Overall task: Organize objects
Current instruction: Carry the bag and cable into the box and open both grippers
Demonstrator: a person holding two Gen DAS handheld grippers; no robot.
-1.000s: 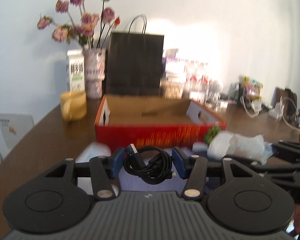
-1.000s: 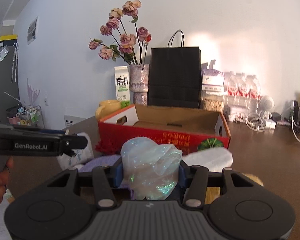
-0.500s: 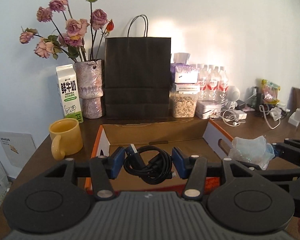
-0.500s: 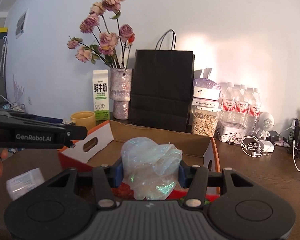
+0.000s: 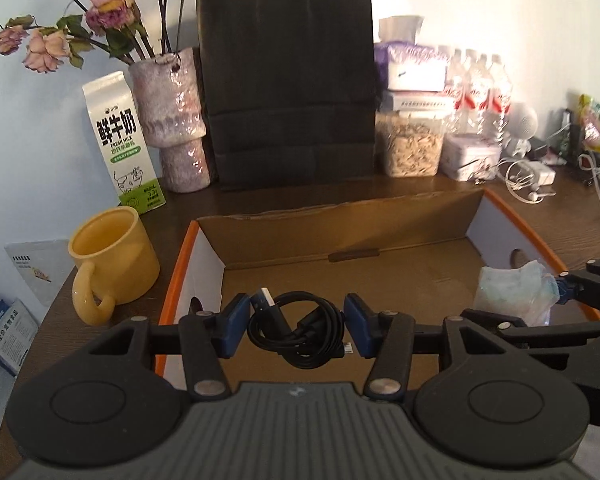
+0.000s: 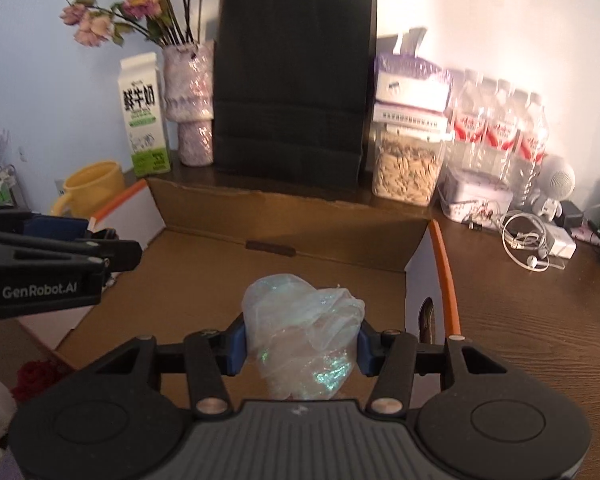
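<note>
A coiled black USB cable (image 5: pixel 298 334) sits clamped between the blue pads of the left gripper (image 5: pixel 296 330), held over the near left part of an open cardboard box with orange rims (image 5: pixel 380 236); the lower loops of the coil are hidden behind the gripper body. The right gripper (image 6: pixel 300 346) is closed on a crumpled, iridescent, translucent plastic bag (image 6: pixel 304 340), held over the box's near right corner; the bag's bottom is hidden by the gripper body. The box rests on a dark wooden table (image 6: pixel 540 312). Beyond its far edge stand a black paper bag (image 5: pixel 286 80), handles cut off by the frame, a mottled purple vase (image 5: pixel 172 120) and a white-and-green milk carton (image 5: pixel 120 140). A yellow ceramic mug (image 5: pixel 112 258) sits beside the left edge.
</note>
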